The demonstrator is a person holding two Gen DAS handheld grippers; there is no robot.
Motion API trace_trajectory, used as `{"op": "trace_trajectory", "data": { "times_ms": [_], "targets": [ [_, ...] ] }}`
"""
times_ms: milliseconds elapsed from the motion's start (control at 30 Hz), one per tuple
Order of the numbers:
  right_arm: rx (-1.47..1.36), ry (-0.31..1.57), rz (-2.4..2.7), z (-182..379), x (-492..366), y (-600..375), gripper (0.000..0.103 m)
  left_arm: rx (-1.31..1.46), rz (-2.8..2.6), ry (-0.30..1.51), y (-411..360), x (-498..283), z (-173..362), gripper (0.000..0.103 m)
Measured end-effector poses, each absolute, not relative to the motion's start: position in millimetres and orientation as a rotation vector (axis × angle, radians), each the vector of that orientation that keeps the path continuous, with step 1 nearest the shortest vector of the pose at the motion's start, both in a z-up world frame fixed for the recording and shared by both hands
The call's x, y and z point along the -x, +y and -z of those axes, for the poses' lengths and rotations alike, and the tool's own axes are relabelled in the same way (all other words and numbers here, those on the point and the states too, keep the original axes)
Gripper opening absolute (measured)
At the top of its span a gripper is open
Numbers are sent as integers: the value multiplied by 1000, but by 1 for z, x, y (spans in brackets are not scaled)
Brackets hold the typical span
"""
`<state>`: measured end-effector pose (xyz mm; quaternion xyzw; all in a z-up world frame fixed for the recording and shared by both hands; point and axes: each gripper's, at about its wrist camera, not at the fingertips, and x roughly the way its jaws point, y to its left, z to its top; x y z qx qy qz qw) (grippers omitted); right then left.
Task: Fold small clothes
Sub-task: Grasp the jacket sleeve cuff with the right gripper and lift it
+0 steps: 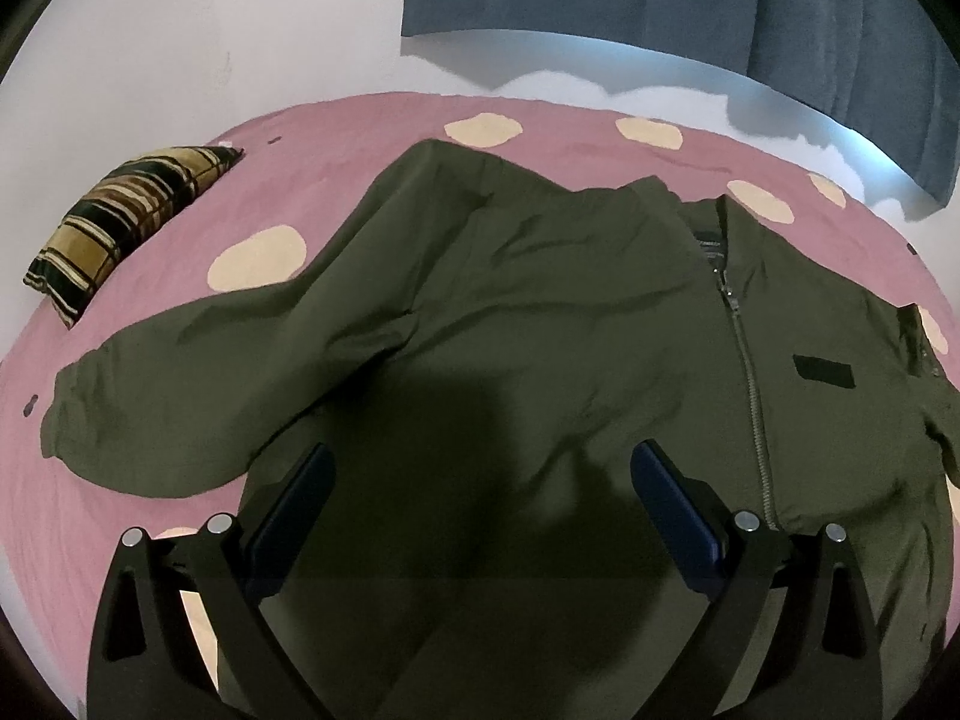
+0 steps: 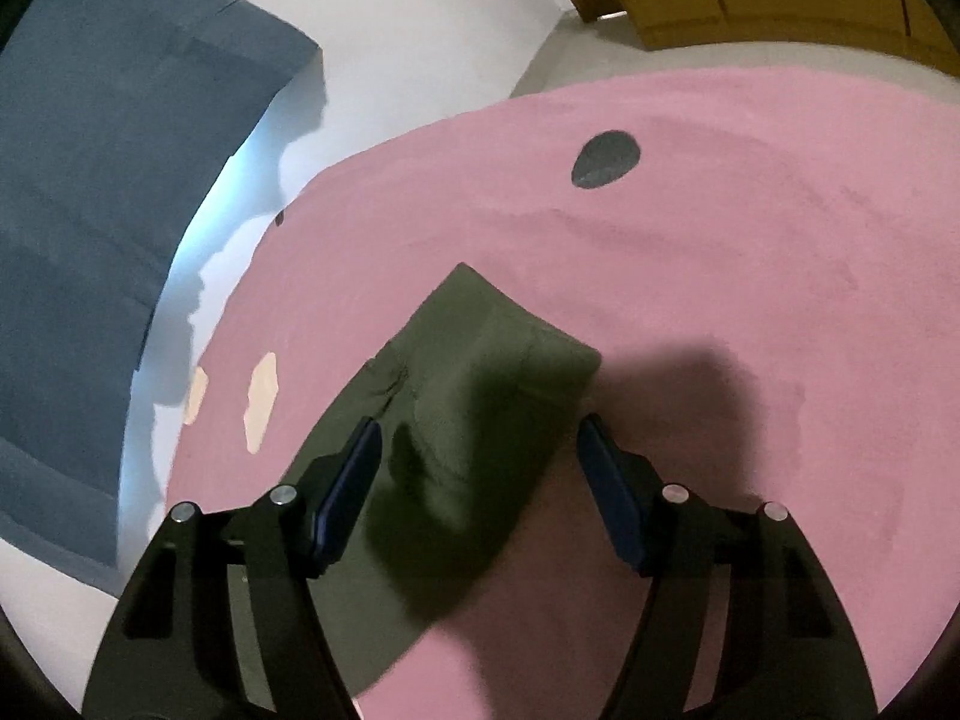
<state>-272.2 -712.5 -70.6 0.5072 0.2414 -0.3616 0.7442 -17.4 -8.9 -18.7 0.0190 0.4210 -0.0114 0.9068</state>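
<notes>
Olive green jacket (image 1: pixel 510 324) spread front-up on the pink bedspread (image 1: pixel 360 144), filling the frame centre; its sleeve (image 2: pixel 480 384) runs toward frame centre in the right wrist view. Left gripper (image 1: pixel 483 480) and right gripper (image 2: pixel 480 450) hover above the cloth, jaws spread wide, holding nothing. The fabric looks soft, limp and light; sleeve cuffs and hem corners likely offer the surest pinch.

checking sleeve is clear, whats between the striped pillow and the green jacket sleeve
Left wrist view: only bare pink spotted bedsheet between the striped brown-black pillow and the olive green jacket's sleeve.
</notes>
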Motion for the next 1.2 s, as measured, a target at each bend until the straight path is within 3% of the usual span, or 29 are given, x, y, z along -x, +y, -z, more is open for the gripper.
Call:
{"op": "trace_trajectory", "data": {
  "times_ms": [33,100,167,300,667,900,1200],
  "targets": [
    [-1110,515,793,71,273,-713,65,-41,22,870,-9,18,19,98],
    [-1094,540,796,72,270,-716,27,-46,20,868,-9,18,19,98],
    [-1097,533,772,72,273,-717,17,-46,19,866,-9,18,18,98],
    [-1114,461,750,62,302,-718,14,-42,19,864,-7,18,18,98],
    [-1036,534,833,71,319,-700,18,-33,-3,855,17,16,17,98],
    [-938,497,915,41,328,-678,47,44,16,873,50,18,12,98],
    [-757,496,697,-1,260,-603,64,192,-23,893,142,24,14,98]
  ]
}}
